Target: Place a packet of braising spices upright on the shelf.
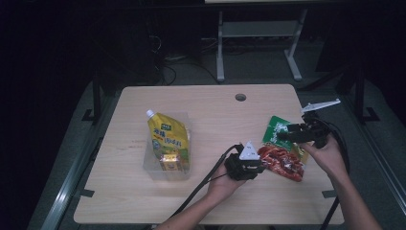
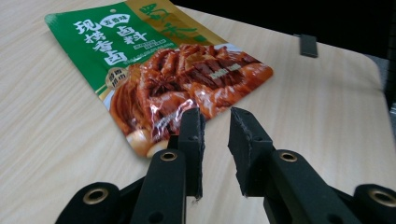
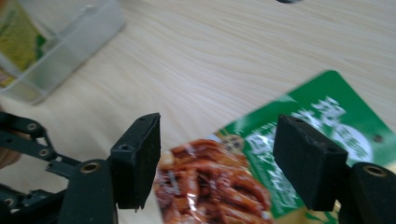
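A flat food packet (image 1: 282, 154), green at the top with reddish-brown meat pictured, lies on the wooden table (image 1: 210, 115) at the right. In the left gripper view the packet (image 2: 177, 79) lies just ahead of my left gripper (image 2: 215, 126). Its jaws stand a narrow gap apart with bare table between them, and the left jaw tip overlaps the packet's near edge. That left gripper (image 1: 261, 166) sits at the packet's left end. My right gripper (image 1: 283, 135) hovers over the packet (image 3: 280, 154) with its jaws (image 3: 217, 140) wide apart and nothing gripped.
A clear plastic box (image 1: 148, 165) stands left of centre and holds a yellow spouted pouch (image 1: 167, 136) and a small packet. The box (image 3: 70, 46) appears far off in the right gripper view. A round cable hole (image 1: 240, 97) sits near the table's far edge.
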A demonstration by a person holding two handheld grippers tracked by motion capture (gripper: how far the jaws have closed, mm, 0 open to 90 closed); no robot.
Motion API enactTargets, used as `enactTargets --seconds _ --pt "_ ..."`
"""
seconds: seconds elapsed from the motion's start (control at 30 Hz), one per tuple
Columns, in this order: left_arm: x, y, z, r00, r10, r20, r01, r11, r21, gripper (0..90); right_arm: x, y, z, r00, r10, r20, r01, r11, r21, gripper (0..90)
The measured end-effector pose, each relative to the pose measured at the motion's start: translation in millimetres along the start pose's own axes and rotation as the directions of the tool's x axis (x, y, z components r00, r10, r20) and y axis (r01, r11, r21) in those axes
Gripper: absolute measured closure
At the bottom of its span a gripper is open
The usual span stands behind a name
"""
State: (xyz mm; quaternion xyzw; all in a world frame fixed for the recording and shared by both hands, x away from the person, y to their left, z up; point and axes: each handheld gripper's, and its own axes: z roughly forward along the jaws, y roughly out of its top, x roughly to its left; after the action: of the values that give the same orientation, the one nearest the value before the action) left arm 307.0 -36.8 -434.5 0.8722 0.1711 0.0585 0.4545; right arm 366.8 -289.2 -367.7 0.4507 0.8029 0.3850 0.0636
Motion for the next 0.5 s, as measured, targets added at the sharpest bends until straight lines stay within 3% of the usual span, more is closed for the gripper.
enactTargets --seconds 0.03,0.2,0.23,0.4,0.5 --pt "1.6 3.3 6.5 0.9999 -0.010 -0.004 0.010 0.9999 -0.001 76.2 -8.8 -3.1 -0.3 0.9992 0.023 0.031 -0.023 1.000 0.000 32.4" --pt "8.0 8.5 17.5 0.9997 0.013 -0.019 -0.012 0.9996 0.024 78.3 -21.9 -8.1 1.1 0.9951 0.063 0.076 -0.064 0.998 0.016 33.1" --pt "9.7 9.2 23.9 0.9997 -0.006 -0.026 0.006 0.9996 0.026 78.2 -29.1 -10.6 3.0 0.9909 0.088 0.102 -0.092 0.995 0.032 33.7" --pt "13.8 9.5 36.0 0.9989 -0.022 -0.041 0.024 0.9988 0.043 78.4 -39.7 -15.6 3.8 0.9850 0.109 0.134 -0.115 0.993 0.038 35.6" --pt "17.3 9.3 44.4 0.9976 -0.039 -0.056 0.043 0.9973 0.059 79.8 -50.8 -22.9 5.7 0.9759 0.135 0.171 -0.145 0.988 0.048 37.7"
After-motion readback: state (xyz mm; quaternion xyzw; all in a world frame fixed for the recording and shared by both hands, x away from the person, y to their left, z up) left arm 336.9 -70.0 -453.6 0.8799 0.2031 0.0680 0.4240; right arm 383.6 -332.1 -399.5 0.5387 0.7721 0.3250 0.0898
